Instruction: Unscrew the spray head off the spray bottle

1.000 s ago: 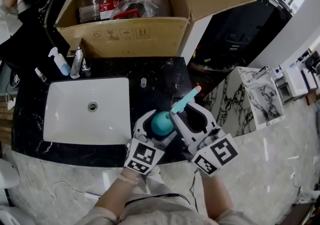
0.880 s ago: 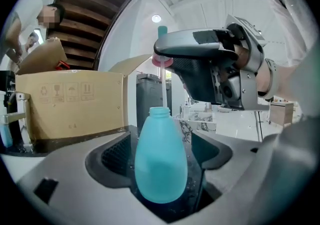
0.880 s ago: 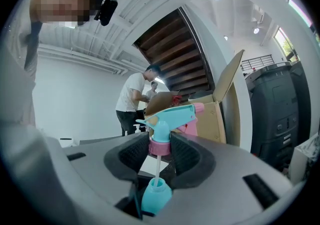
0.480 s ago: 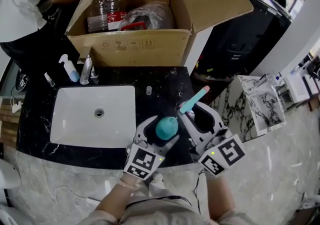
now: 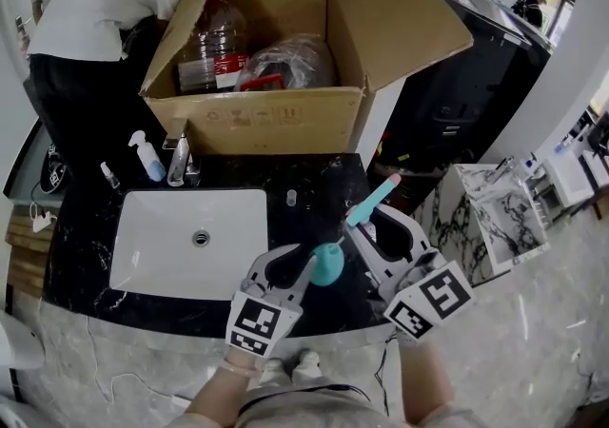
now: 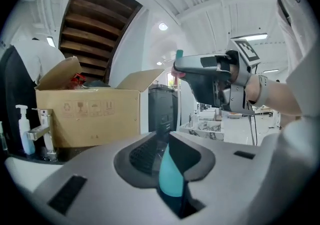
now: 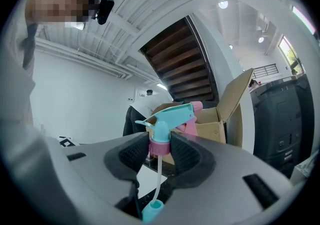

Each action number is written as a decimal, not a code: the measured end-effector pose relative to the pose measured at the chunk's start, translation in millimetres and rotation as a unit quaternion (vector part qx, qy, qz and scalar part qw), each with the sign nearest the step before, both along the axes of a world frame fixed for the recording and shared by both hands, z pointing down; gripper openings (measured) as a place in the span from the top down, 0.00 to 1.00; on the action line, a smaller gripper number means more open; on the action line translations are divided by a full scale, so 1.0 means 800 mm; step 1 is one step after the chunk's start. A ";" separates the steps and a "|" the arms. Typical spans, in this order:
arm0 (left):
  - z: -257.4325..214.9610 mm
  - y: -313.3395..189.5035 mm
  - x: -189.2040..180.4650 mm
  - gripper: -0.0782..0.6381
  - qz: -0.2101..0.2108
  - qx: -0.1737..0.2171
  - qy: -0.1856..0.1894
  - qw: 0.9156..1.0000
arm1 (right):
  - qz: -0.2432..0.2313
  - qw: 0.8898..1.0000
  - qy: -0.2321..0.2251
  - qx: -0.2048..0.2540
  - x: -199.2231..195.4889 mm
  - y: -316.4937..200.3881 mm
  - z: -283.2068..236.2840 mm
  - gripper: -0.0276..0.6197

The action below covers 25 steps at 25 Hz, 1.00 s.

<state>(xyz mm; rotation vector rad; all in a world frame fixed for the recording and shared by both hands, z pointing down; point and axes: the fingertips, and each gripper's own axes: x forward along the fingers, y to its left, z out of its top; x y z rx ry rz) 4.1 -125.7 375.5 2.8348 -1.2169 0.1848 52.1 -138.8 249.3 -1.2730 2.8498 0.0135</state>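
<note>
My left gripper (image 5: 309,266) is shut on the teal spray bottle (image 5: 329,262), which shows as a narrow teal wedge (image 6: 170,174) between its pads. These jaws have just been closing, with the bottle between them. My right gripper (image 5: 373,223) is shut on the pink collar (image 7: 160,145) of the teal and pink spray head (image 5: 372,199). The head stands lifted off the bottle. Its white dip tube (image 7: 158,179) hangs down towards the bottle's open mouth (image 7: 152,211). Both grippers hover over the counter's front right part.
A white sink (image 5: 143,264) is set in the black counter (image 5: 319,179), with a faucet (image 5: 179,162), a pump bottle (image 5: 145,155) and a small vial (image 5: 291,196). An open cardboard box (image 5: 257,117) holds plastic bottles. A person in a white shirt (image 5: 105,8) bends at the back left.
The left jaws have narrowed from a wide hold round the bottle's body to a tight one. Both grippers rose. The spray head stayed in the right gripper. A person came into view behind.
</note>
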 end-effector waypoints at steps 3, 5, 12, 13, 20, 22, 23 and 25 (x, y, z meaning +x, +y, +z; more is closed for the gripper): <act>-0.004 -0.006 -0.015 0.87 -0.023 -0.005 0.010 1.000 | -0.002 1.000 0.000 0.002 0.000 0.000 -0.005 0.74; -0.003 -0.011 -0.025 0.88 -0.037 -0.013 0.017 0.999 | -0.003 1.000 -0.004 0.002 0.002 0.001 -0.008 0.74; -0.008 -0.019 -0.044 0.88 -0.061 -0.019 0.014 0.998 | -0.004 1.000 -0.014 0.008 0.007 0.000 -0.024 0.74; -0.010 -0.019 -0.045 0.88 -0.063 -0.018 0.015 0.998 | -0.003 1.000 -0.014 0.009 0.008 0.001 -0.025 0.74; -0.018 -0.023 -0.056 0.88 -0.078 -0.016 0.023 0.997 | 0.009 1.000 -0.015 0.016 0.021 -0.001 -0.034 0.74; -0.020 -0.023 -0.059 0.88 -0.083 -0.016 0.025 0.996 | 0.015 1.000 -0.013 0.016 0.026 -0.001 -0.034 0.74; -0.020 -0.023 -0.061 0.88 -0.086 -0.016 0.027 0.996 | 0.019 1.000 -0.011 0.018 0.029 -0.001 -0.035 0.74; -0.021 -0.023 -0.066 0.88 -0.092 -0.015 0.028 0.995 | 0.028 0.999 -0.005 0.021 0.037 -0.001 -0.035 0.74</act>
